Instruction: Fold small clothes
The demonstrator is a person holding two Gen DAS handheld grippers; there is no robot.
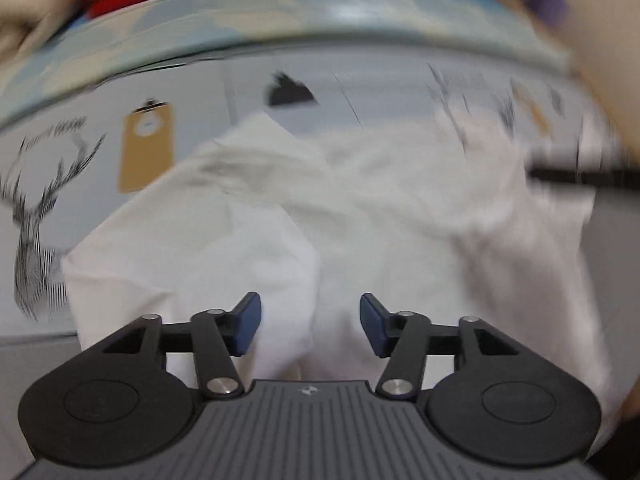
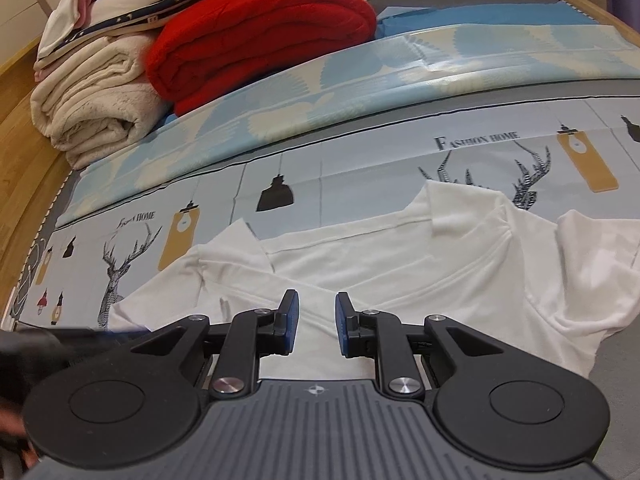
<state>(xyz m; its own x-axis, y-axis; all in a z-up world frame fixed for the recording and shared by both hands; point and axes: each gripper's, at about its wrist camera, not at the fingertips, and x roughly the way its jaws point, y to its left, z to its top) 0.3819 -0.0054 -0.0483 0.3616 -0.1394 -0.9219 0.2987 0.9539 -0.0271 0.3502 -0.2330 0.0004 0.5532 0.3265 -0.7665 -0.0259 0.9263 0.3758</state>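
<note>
A white collared shirt (image 2: 400, 264) lies spread on the printed sheet, collar toward the far side, with a sleeve folded in at the left. My right gripper (image 2: 317, 320) hovers low over its near part with the jaws a narrow gap apart and no cloth pinched. The left wrist view is blurred. There the same white shirt (image 1: 360, 220) fills the middle, rumpled, and my left gripper (image 1: 310, 322) stands open above it with nothing between its blue pads (image 1: 248, 322).
The sheet (image 2: 340, 184) bears deer, lamps and lettering. Behind it lie a red folded blanket (image 2: 260, 28) and cream folded blankets (image 2: 92, 108). A wooden edge (image 2: 16, 152) runs along the left. A dark blurred shape (image 2: 36, 348) sits at the lower left.
</note>
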